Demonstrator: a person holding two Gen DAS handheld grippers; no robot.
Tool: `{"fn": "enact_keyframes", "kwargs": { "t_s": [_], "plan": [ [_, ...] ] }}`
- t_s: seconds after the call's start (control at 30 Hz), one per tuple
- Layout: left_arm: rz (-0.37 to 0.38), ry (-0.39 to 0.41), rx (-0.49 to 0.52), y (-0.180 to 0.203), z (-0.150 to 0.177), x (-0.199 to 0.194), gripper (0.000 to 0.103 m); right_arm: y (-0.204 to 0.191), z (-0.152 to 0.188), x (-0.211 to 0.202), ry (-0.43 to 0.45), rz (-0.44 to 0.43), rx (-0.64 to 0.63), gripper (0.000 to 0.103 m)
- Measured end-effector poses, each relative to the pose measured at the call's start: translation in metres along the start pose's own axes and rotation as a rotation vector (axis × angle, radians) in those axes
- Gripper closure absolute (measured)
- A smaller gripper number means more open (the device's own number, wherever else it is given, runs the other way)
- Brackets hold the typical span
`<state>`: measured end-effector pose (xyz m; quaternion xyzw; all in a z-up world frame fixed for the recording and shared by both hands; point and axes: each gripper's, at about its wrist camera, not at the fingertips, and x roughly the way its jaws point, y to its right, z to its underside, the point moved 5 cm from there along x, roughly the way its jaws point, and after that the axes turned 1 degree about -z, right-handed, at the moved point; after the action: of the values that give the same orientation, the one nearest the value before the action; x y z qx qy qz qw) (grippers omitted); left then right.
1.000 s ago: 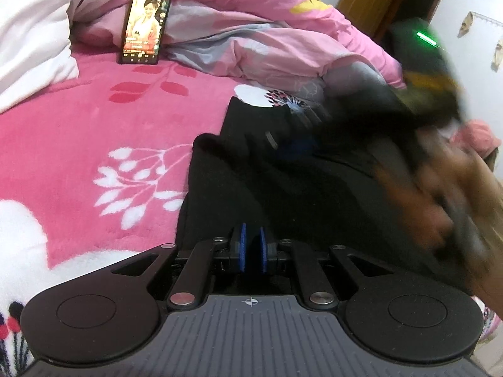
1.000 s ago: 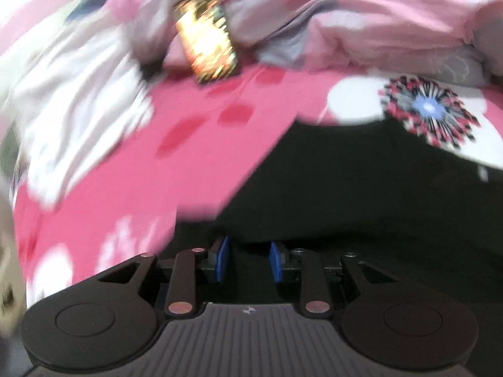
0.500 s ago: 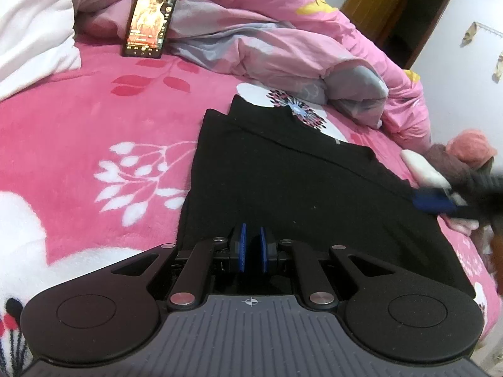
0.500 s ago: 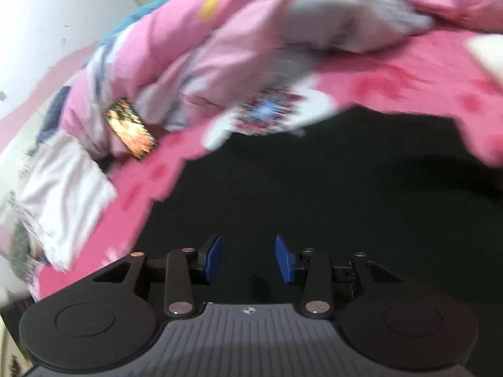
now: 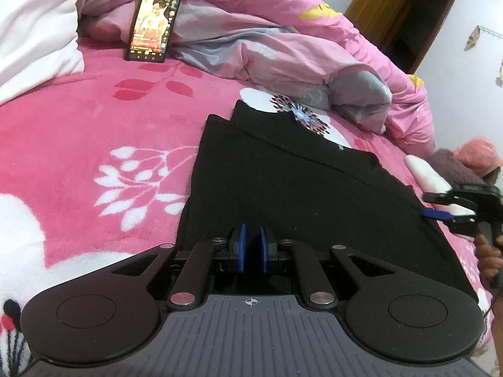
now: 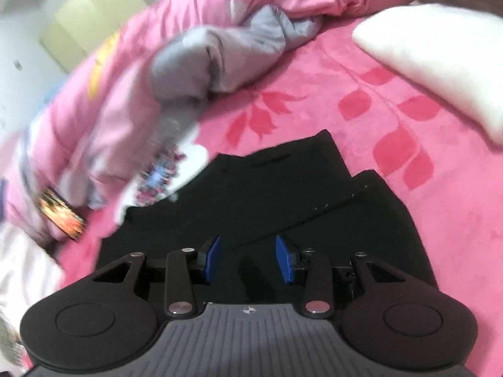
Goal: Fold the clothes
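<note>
I see the black garment (image 5: 283, 188) lying flat on the bed, on the pink floral blanket (image 5: 94, 119). It is folded lengthwise into a long strip, with one layer lying over another and a stepped edge visible at the far end. In the right wrist view the garment (image 6: 283, 194) shows two offset corners at its far end, with a line of light stitches along one edge.

My left gripper (image 5: 251, 248) sits low over the near end of the garment. Its jaws are nearly pressed together, with only a narrow gap between the blue pads. I cannot tell whether any fabric is caught between them.

My right gripper (image 6: 248, 259) is over the garment with its jaws spread wide and nothing between the blue pads. In the left wrist view the same right gripper (image 5: 440, 205) appears at the right edge of the garment, held by a hand (image 5: 487, 251), one blue pad just beside the fabric edge.

A phone (image 5: 154, 20) with a lit screen leans against the rumpled pink and grey quilt (image 5: 283, 40) at the far side of the bed, well apart from the garment. A white pillow (image 6: 440, 62) lies on the blanket near the garment's far end. A wooden door (image 5: 377, 3) stands behind the bed.
</note>
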<state>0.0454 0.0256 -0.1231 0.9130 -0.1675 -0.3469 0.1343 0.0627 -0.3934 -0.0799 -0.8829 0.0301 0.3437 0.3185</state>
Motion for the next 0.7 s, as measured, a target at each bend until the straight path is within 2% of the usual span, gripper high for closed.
{"fn": "enact_keyframes", "kwargs": {
  "t_s": [0.1,0.2,0.27,0.37,0.47,0.53,0.57,0.7],
  "plan": [
    [-0.009,0.005,0.012,0.002,0.000,0.001,0.093,0.004,0.015,-0.027,0.034,0.032,-0.039,0.059],
    [-0.019,0.010,0.026,0.004,0.000,0.001,0.092,0.013,0.024,-0.061,0.101,0.120,-0.102,0.056],
    [-0.027,0.015,0.038,0.005,0.000,0.001,0.091,0.027,0.027,-0.084,0.168,0.214,-0.125,0.024],
    [-0.039,0.021,0.057,0.007,0.001,0.002,0.090,0.056,0.029,-0.106,0.237,0.360,-0.124,0.018],
    [-0.051,0.027,0.076,0.009,0.002,0.002,0.089,0.088,0.036,-0.099,0.170,0.486,-0.086,0.017],
    [-0.059,0.032,0.089,0.010,0.002,0.003,0.089,0.098,0.043,-0.090,0.139,0.491,-0.102,0.013],
    [-0.063,0.034,0.095,0.011,0.002,0.003,0.089,0.098,0.047,-0.087,0.140,0.481,-0.123,0.002],
    [-0.066,0.038,0.121,0.015,0.003,0.003,0.087,0.092,0.057,-0.078,0.163,0.495,-0.194,0.000]
  ]
}}
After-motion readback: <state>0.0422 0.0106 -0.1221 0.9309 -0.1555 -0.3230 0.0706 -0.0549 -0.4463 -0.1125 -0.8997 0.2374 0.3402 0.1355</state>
